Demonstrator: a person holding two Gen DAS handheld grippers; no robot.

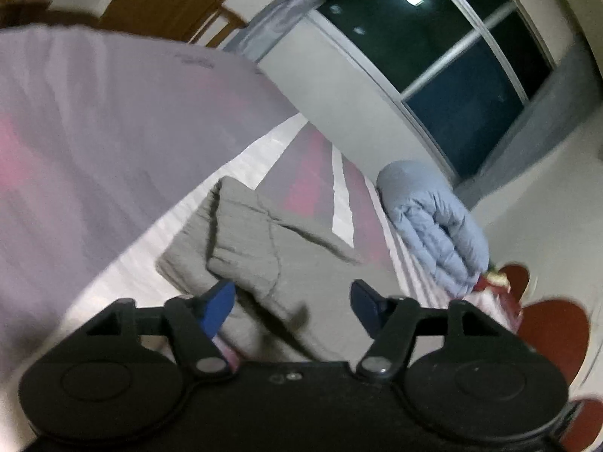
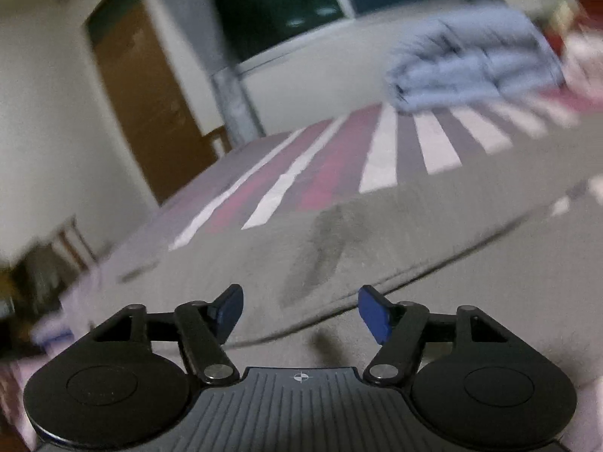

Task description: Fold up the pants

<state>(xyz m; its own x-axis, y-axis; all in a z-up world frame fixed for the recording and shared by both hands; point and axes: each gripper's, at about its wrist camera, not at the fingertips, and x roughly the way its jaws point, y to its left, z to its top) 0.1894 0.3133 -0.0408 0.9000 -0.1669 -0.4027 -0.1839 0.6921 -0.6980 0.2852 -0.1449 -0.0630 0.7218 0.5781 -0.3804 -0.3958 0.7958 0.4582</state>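
Blue-padded fingers of the left gripper stand spread wide with nothing between them, hovering above the grey pants, which lie folded into a compact stack on the striped bedsheet. A folded leg panel lies on top of the stack, its edges clear toward the far left, and bare sheet runs on beyond it toward the far wall. To the right a rolled pale blue quilt lies by the sheet's edge, apart from the pants; a large lilac cloth fills the left side, and a dark window stands far off. From the right wrist, the right gripper is likewise released, fingers parted just over the pants, whose seamed edge crosses between the pads. Striped sheet lies bare beyond, with the blurred quilt far right and a wooden door at left.
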